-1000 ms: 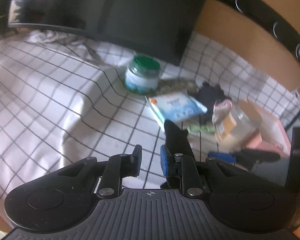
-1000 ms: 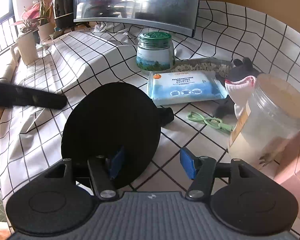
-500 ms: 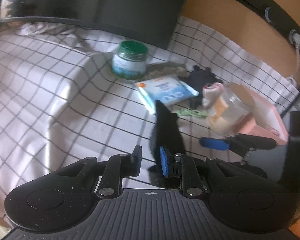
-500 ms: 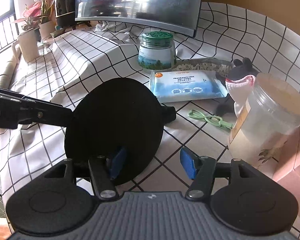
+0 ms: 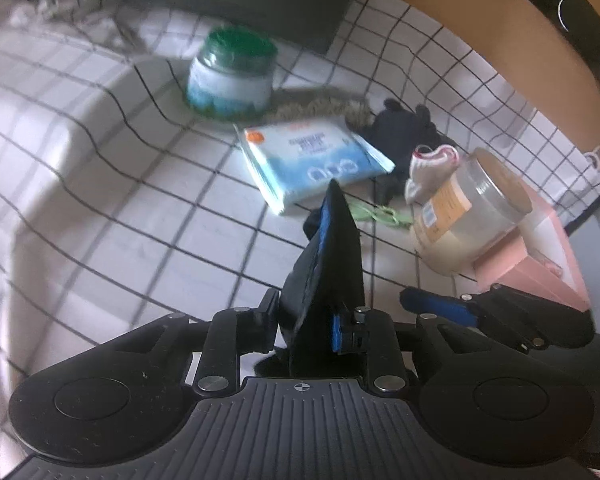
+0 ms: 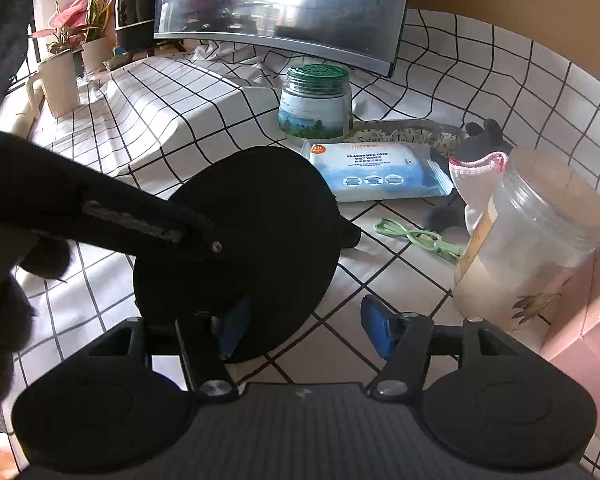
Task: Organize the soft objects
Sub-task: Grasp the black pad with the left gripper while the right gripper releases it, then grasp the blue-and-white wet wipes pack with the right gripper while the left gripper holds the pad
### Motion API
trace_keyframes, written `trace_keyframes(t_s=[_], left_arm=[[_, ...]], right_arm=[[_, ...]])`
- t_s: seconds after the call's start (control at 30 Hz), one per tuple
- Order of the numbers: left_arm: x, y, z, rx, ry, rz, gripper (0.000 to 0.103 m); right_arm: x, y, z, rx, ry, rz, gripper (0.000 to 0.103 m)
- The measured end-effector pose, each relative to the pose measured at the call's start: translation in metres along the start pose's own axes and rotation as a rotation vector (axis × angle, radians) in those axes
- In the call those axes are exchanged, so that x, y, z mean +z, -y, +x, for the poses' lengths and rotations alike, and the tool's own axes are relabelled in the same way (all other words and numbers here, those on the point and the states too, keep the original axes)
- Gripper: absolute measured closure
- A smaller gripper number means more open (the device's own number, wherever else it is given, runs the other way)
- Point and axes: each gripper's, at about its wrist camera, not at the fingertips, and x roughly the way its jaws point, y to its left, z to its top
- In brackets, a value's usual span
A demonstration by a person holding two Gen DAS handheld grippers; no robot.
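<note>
A black round soft pad (image 6: pixel 256 232) with a blue lining stands on edge on the checked cloth. In the left wrist view the pad (image 5: pixel 328 264) is edge-on between the jaws of my left gripper (image 5: pixel 306 314), which are opening around it. The left gripper (image 6: pixel 204 240) reaches in from the left against the pad's face. My right gripper (image 6: pixel 304 316) is open, its left finger at the pad's lower edge and its right finger free. A black plush toy (image 6: pixel 484 140) and a white-pink sock (image 6: pixel 476 176) lie behind a clear jar (image 6: pixel 532 240).
A green-lidded jar (image 6: pixel 316 100), a wet-wipes pack (image 6: pixel 380 172), a patterned fabric strip (image 6: pixel 404 132) and a green cord (image 6: pixel 416 236) lie beyond the pad. A pink box (image 6: pixel 588 340) stands right, a monitor (image 6: pixel 280 8) behind, a mug (image 6: pixel 60 80) far left.
My left gripper has moved forward and down to the pad, and its jaws have widened with the pad's edge now between them. The right gripper has stayed still.
</note>
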Motion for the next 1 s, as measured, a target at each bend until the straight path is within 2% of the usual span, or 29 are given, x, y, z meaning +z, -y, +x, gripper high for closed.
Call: trace_keyframes(t_s=[0.13,0.37,0.47,0.63,0.8,1.0], left_arm=[[0.000,-0.008,0.001,-0.044,-0.018,-0.046,0.078],[-0.001,-0.013,-0.009,-0.081,0.014,-0.030,0.079],[0.001,-0.028,-0.021,-0.101,0.049,-0.076,0.079],[0.010,-0.058,-0.046,-0.073,0.126,-0.101,0.079],[0.018,-0.098,-0.069,-0.038,0.185,-0.136,0.079],[0.024,-0.140,-0.089,-0.008,0.236,-0.194,0.079]], right_arm=[[-0.001,0.003,-0.005,0.000,-0.013,0.003,0.041],[0.010,0.010,-0.026,-0.001,0.002,0.054,0.040],[0.024,0.009,-0.033,-0.019,0.031,0.101,0.036],[0.058,0.002,-0.021,-0.078,0.071,0.161,0.027],[0.093,-0.024,0.033,-0.154,0.038,0.010,0.026],[0.115,-0.048,0.097,-0.243,-0.003,-0.176,0.027]])
